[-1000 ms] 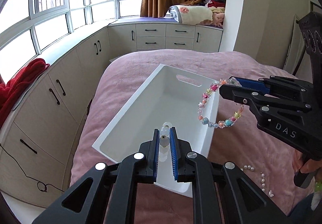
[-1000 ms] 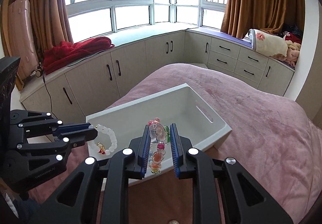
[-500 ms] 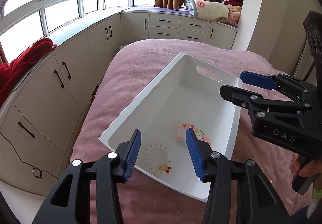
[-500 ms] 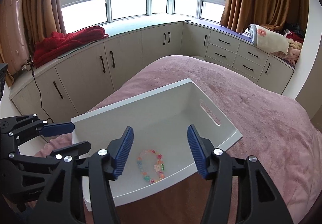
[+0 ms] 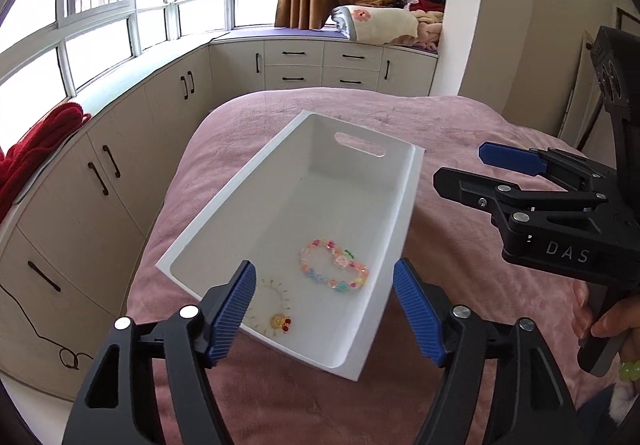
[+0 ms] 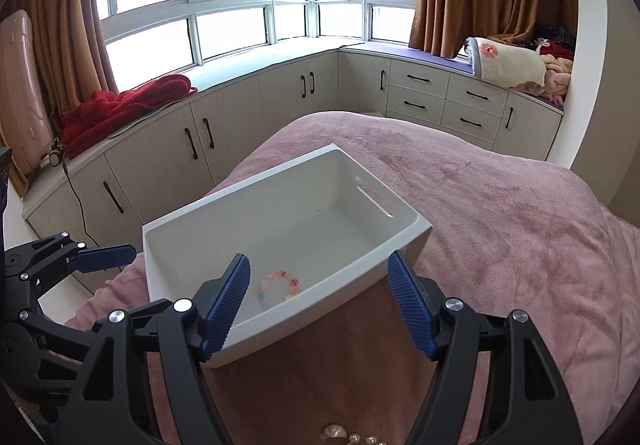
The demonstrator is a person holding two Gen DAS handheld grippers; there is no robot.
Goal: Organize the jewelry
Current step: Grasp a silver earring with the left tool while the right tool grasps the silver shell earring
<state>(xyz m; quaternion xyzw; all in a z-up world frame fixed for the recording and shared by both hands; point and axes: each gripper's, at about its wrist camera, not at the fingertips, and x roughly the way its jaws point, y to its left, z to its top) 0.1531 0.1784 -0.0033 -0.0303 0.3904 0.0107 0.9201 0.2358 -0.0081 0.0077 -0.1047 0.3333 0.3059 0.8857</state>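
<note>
Two bracelets lie in the white bin (image 5: 240,197) on the pink bed cover (image 5: 460,125), both at the bin's near end: a multicolour bead bracelet (image 5: 334,271) toward the near right wall and a clear bead bracelet (image 5: 270,305) with a small yellow-red charm against the near wall, close but apart. Left gripper (image 5: 322,309) hangs over that near end with jaws spread wide, holding nothing; right gripper (image 6: 318,303) likewise released and empty, just above the bin's near right edge. A pearl strand (image 6: 348,437) sits on the bed cover at the bottom of the right wrist view, outside the bin, likely the next item. Handling guess: beads on cord, very light, limp, will drape and swing once lifted. Round smooth beads can roll out of the ribbed pads, so pinch across the strand over two or three beads, not on one bead's crown. Soft cover gives under pressure, so press in slightly to get pads under it. Snag risk low; charm looks the fragile part.
</note>
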